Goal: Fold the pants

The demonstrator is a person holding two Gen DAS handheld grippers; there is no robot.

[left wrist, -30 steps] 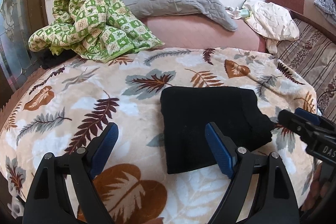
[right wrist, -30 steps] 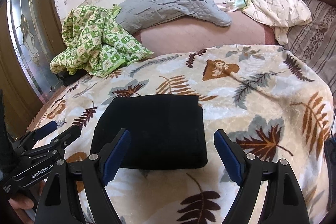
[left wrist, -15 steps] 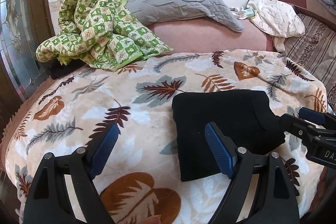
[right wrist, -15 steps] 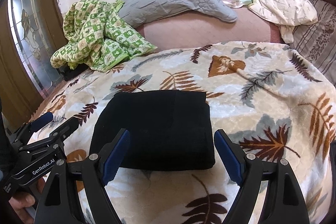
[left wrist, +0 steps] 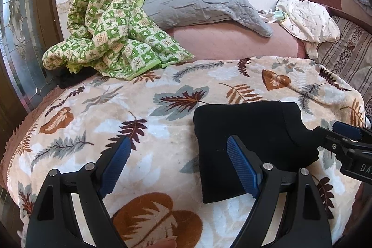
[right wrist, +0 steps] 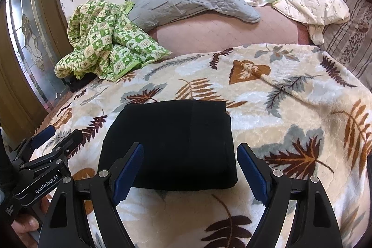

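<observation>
The black pants (left wrist: 251, 138) (right wrist: 172, 143) lie folded into a thick rectangle on the leaf-patterned blanket (left wrist: 162, 99) (right wrist: 290, 108). My left gripper (left wrist: 177, 158) hovers open above the blanket, to the left of the pants' near-left corner, nothing between its blue pads. My right gripper (right wrist: 190, 164) hangs open over the near edge of the folded pants without touching them. In the left wrist view the right gripper (left wrist: 341, 136) shows at the right edge; in the right wrist view the left gripper (right wrist: 55, 138) shows at the left edge, held by a hand.
A green checked quilt (left wrist: 111, 38) is heaped at the back left, beside a grey pillow (left wrist: 200, 4). A cream cloth (left wrist: 309, 20) lies at the back right on the pink mattress (left wrist: 232, 41). A glazed wooden door (right wrist: 28, 50) stands on the left.
Both views have pulled back and tilted up a little, so the folded pants sit slightly lower and further right in the left wrist view. The pants have not moved and both grippers stay open.
</observation>
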